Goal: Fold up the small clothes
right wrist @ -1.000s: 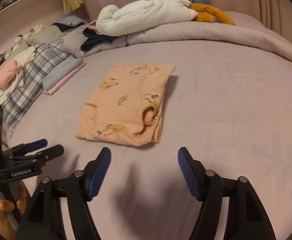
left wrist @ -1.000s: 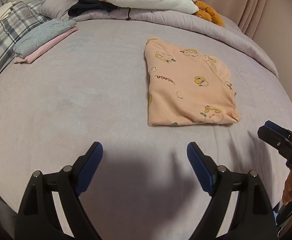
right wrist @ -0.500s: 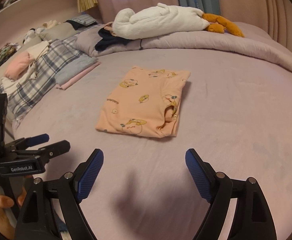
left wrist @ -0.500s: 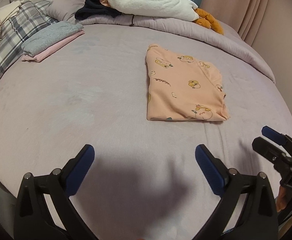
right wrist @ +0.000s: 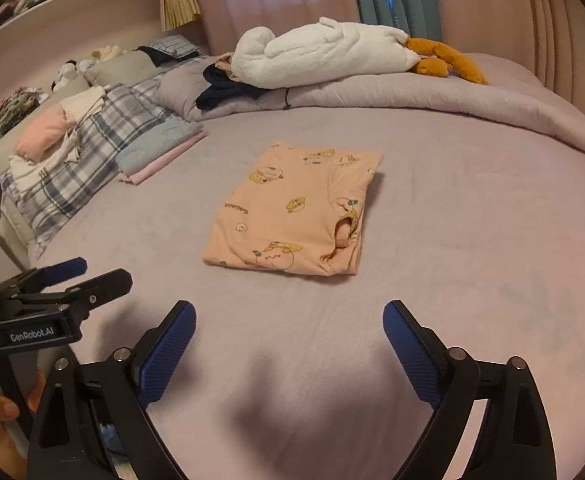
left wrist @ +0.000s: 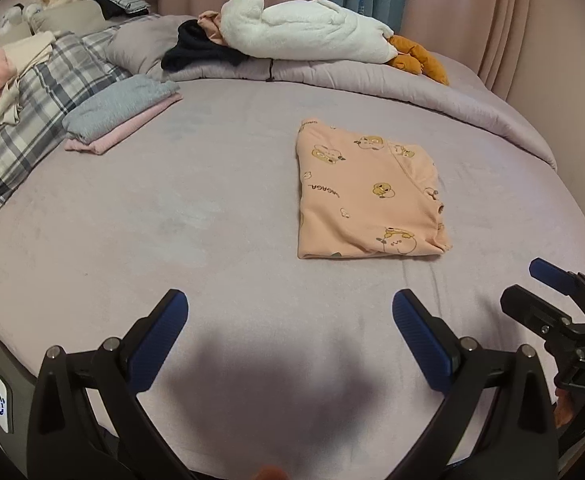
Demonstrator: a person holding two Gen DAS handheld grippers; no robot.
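"GenRobot.AI" on left gripper [right wrist: 68,276], "DAS" on right gripper [left wrist: 552,288]

peach cartoon-print garment [left wrist: 366,196] [right wrist: 292,210] folded into flat rectangle, lying mid-bed on lilac cover.

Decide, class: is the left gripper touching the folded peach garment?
Apart. The left wrist view shows bare bedsheet between the open left gripper and the folded peach garment.

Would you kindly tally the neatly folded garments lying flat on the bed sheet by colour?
Peach with cartoon prints: 1, the peach garment in the middle of the sheet.
Grey: 1, the grey garment on top of the small stack.
Pink: 1, the pink garment under the grey one.
Total: 3
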